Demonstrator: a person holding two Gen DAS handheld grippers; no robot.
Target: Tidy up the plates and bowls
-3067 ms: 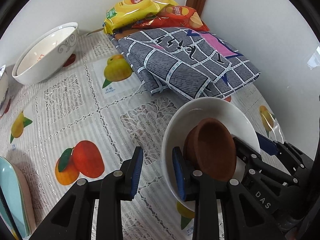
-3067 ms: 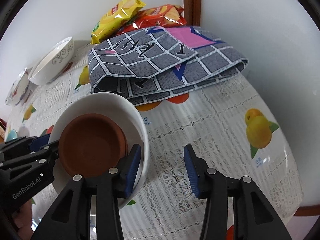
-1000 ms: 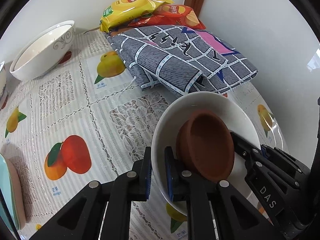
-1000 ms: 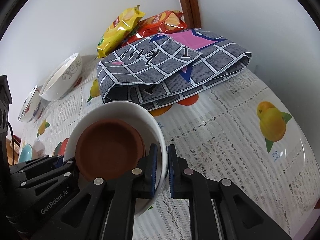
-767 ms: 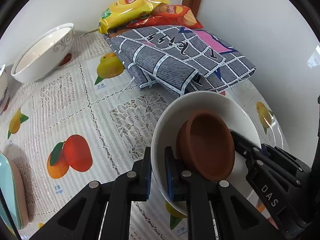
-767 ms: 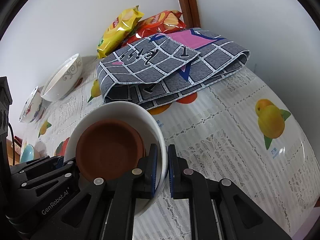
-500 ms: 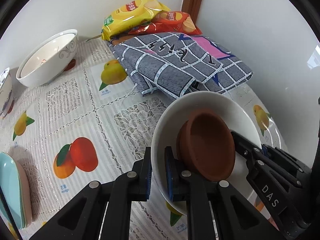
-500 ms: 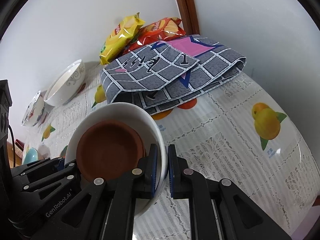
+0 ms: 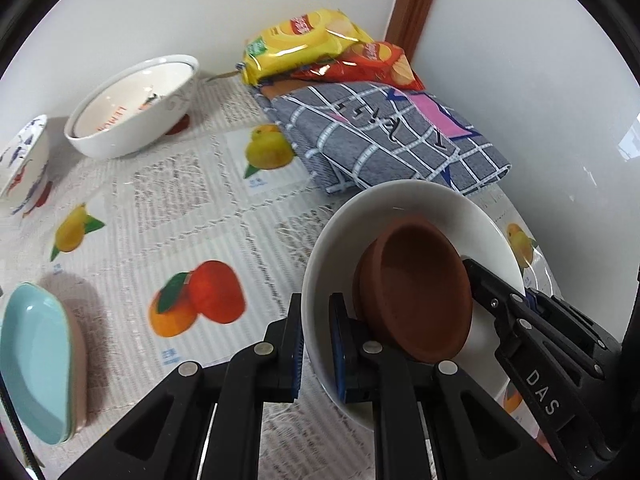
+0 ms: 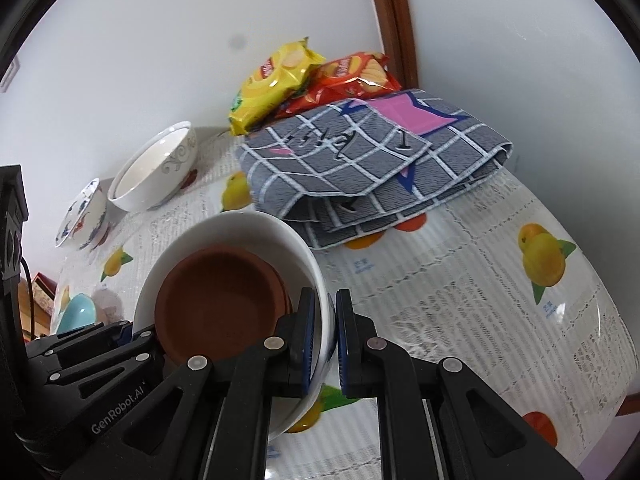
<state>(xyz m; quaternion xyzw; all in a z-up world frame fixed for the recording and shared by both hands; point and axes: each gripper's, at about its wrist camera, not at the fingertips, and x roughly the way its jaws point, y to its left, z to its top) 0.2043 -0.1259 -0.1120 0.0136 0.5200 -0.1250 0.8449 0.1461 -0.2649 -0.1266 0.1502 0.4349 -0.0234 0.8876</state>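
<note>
Table (image 9: 168, 200): I see the fruit-print cloth filling both views, with a folded grey checked cloth (image 9: 384, 140) and snack bags (image 9: 320, 52) at the upper middle.
White bowl (image 9: 404, 204): lower right of my left view, lower left of my right view; I judge it lifted clear of the cloth, tilted.
Brown dish (image 9: 416, 292): nested inside the white bowl, leaning against its wall.
Done: I'd say one nesting is made, brown dish in white bowl.
Left to do: patterned white bowl (image 9: 132, 108) at upper left, a blue-and-red painted bowl (image 9: 22, 168) at the left edge, and teal plates (image 9: 36, 356) at lower left all sit apart, unstacked.
Left gripper (image 9: 316, 348): clamped on the white bowl's near rim, one finger outside, one inside; angled steeply down.
Right gripper (image 10: 327, 342): pinching the opposite rim the same way, tilted down, less steeply.
</note>
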